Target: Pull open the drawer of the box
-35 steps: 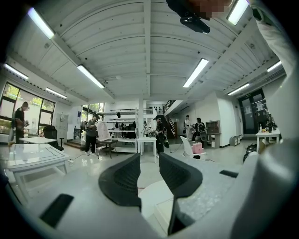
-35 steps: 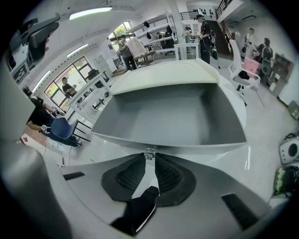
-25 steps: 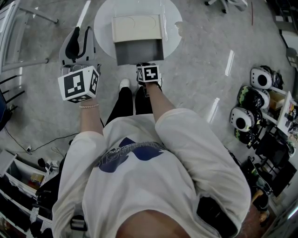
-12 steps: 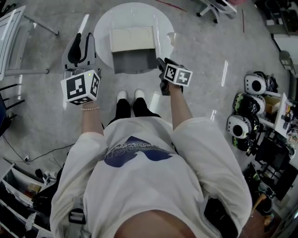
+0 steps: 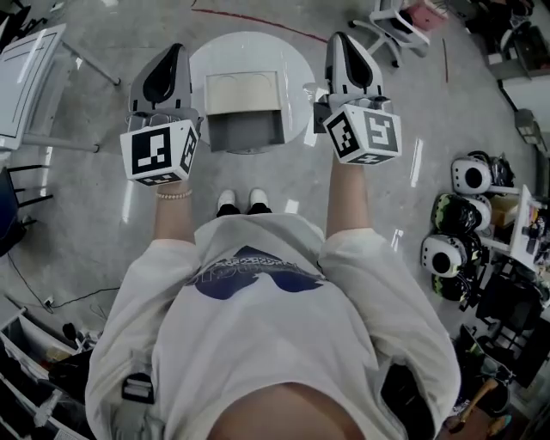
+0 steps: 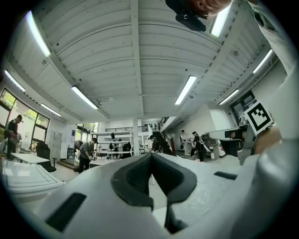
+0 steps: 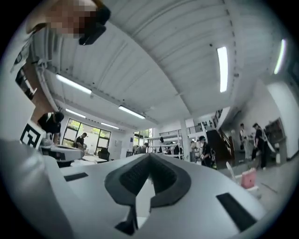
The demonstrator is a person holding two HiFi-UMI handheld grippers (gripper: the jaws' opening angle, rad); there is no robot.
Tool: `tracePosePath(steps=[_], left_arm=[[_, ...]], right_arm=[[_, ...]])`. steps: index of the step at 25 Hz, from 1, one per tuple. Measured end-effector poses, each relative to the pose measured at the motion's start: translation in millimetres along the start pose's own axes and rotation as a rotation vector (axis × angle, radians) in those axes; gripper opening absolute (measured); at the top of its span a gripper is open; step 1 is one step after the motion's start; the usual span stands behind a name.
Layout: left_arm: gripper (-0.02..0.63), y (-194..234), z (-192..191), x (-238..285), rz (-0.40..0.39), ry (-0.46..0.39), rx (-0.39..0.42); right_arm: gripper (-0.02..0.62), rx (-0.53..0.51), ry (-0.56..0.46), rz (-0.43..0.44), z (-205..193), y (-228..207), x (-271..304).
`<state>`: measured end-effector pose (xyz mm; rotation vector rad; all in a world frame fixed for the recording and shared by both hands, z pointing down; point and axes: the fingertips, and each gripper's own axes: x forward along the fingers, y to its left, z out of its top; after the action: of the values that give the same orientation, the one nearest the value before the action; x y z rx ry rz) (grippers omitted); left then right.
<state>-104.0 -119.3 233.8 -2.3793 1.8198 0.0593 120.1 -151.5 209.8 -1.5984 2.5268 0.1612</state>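
In the head view a cream box (image 5: 243, 93) stands on a round white table (image 5: 204, 62). Its grey drawer (image 5: 247, 131) sticks out toward me, pulled open. My left gripper (image 5: 169, 53) is raised to the left of the box and my right gripper (image 5: 342, 41) to its right, neither touching it. Each gripper view looks out across the room and up at the ceiling. There the left gripper (image 6: 152, 156) and the right gripper (image 7: 149, 156) are both shut, dark pads together and nothing between them.
My white shoes (image 5: 241, 200) stand just in front of the table. Black-and-white helmets (image 5: 471, 176) and cluttered shelving line the right side. An office chair (image 5: 387, 26) is at the back right, a white desk (image 5: 26, 60) at the far left. Several people stand far off.
The right gripper has left the drawer front, swinging right and up beside the box. The left gripper has risen and its jaws have closed. The drawer stays pulled out.
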Motion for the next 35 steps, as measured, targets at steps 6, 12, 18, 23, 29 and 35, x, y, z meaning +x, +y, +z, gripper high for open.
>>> tracePosePath(steps=[6, 12, 18, 23, 29, 35], left_arm=[[0.006, -11, 13, 5, -0.014, -0.011, -0.005], [0.006, -7, 12, 2, -0.002, -0.004, 0.0], [0.006, -7, 7, 1, 0.003, 0.003, 0.002], [0.006, -8, 7, 0, 0.006, 0.006, 0.003], [0.006, -9, 9, -1, -0.003, 0.001, 0.003], [0.006, -8, 14, -3, -0.004, -0.007, 0.004]], right_arm=[[-0.002, -0.166, -0.017, 0.017, 8, 22, 0], [-0.002, -0.124, -0.014, 0.007, 2, 20, 0], [-0.002, -0.107, -0.014, 0.014, -4, 20, -1], [-0.003, -0.141, 0.006, -0.008, -6, 16, -2], [-0.003, -0.137, 0.002, -0.003, -3, 16, -4], [-0.003, -0.131, 0.007, 0.009, -2, 17, -4]])
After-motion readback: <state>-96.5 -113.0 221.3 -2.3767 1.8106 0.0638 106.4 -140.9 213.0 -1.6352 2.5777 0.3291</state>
